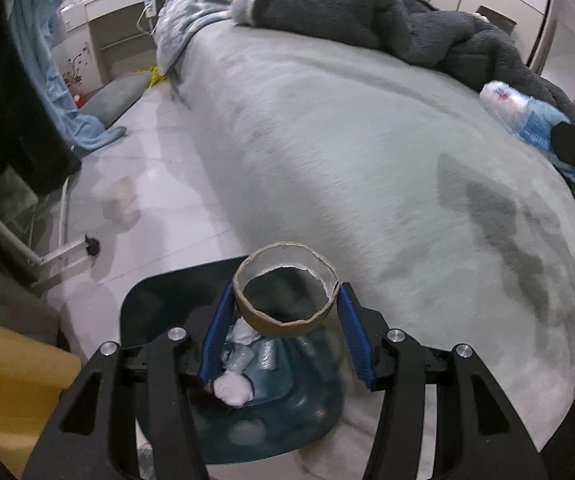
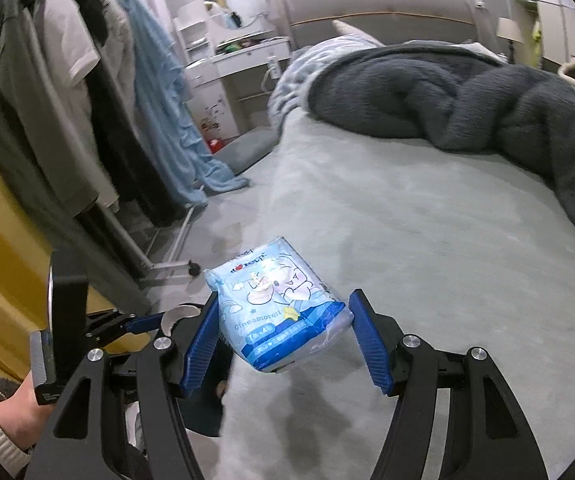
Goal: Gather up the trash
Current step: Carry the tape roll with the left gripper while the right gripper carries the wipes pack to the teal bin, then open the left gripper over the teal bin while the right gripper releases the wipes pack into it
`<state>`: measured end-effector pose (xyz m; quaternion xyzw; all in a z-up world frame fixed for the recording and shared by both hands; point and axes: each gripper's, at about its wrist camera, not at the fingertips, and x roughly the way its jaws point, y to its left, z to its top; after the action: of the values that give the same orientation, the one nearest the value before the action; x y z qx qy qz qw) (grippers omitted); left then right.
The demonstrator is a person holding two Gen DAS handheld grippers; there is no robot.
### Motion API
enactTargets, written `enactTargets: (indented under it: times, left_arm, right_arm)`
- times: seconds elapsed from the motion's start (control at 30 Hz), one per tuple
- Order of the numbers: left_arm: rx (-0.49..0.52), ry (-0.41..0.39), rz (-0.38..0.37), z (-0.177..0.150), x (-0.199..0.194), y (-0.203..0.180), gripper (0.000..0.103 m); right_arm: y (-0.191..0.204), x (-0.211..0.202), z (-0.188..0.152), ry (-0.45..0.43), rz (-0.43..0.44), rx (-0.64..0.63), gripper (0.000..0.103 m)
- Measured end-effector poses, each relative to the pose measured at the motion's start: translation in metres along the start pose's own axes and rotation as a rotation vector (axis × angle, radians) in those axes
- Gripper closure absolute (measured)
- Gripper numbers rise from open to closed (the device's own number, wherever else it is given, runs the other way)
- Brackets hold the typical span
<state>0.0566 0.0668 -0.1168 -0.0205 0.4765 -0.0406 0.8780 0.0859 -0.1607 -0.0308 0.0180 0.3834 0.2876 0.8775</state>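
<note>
My left gripper (image 1: 287, 292) is shut on a brown cardboard tube (image 1: 283, 326), its blue pads pressing on both sides. The tube hangs just above a black bin (image 1: 159, 292) with a blue liner (image 1: 287, 420) that holds crumpled white tissues (image 1: 233, 390). My right gripper (image 2: 285, 296) is shut on a light blue tissue pack (image 2: 283, 304) printed with a cartoon, held in the air over the bed's edge. That pack (image 1: 527, 120) also shows at the right of the left wrist view. The tube (image 2: 175, 314) appears at the left of the right wrist view.
A bed with a grey-green sheet (image 1: 367, 152) and a bunched dark blanket (image 2: 467, 96) fills the right. A clothes rack (image 2: 67, 100) with hanging garments and a blue towel (image 2: 167, 100) stands at the left. A person's hand (image 2: 19, 404) in a white cuff is lower left.
</note>
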Motion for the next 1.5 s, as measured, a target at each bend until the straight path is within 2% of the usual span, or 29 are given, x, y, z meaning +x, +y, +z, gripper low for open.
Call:
enactTargets:
  times: [0.17, 0.43, 0.77, 0.87, 1.03, 1.5]
  left_arm:
    - [-0.017, 0.059, 0.027, -0.013, 0.012, 0.023, 0.048]
    - [-0.063, 0.211, 0.043, -0.040, 0.041, 0.055, 0.048]
    - [-0.077, 0.360, -0.032, -0.068, 0.061, 0.067, 0.045]
    - [-0.071, 0.398, -0.064, -0.076, 0.061, 0.069, 0.033]
    - [-0.058, 0.402, -0.088, -0.081, 0.052, 0.074, 0.020]
    - [-0.118, 0.280, -0.048, -0.071, 0.016, 0.125, 0.017]
  right_arm:
    - [0.037, 0.019, 0.005, 0.022, 0.040, -0.066, 0.038]
    - [0.075, 0.050, 0.005, 0.087, 0.072, -0.150, 0.038]
    - [0.092, 0.082, 0.004, 0.155, 0.074, -0.168, 0.038]
    - [0.097, 0.090, 0.003, 0.172, 0.071, -0.170, 0.038]
    - [0.105, 0.106, -0.001, 0.215, 0.063, -0.177, 0.038]
    - [0.137, 0.167, -0.032, 0.421, 0.030, -0.232, 0.038]
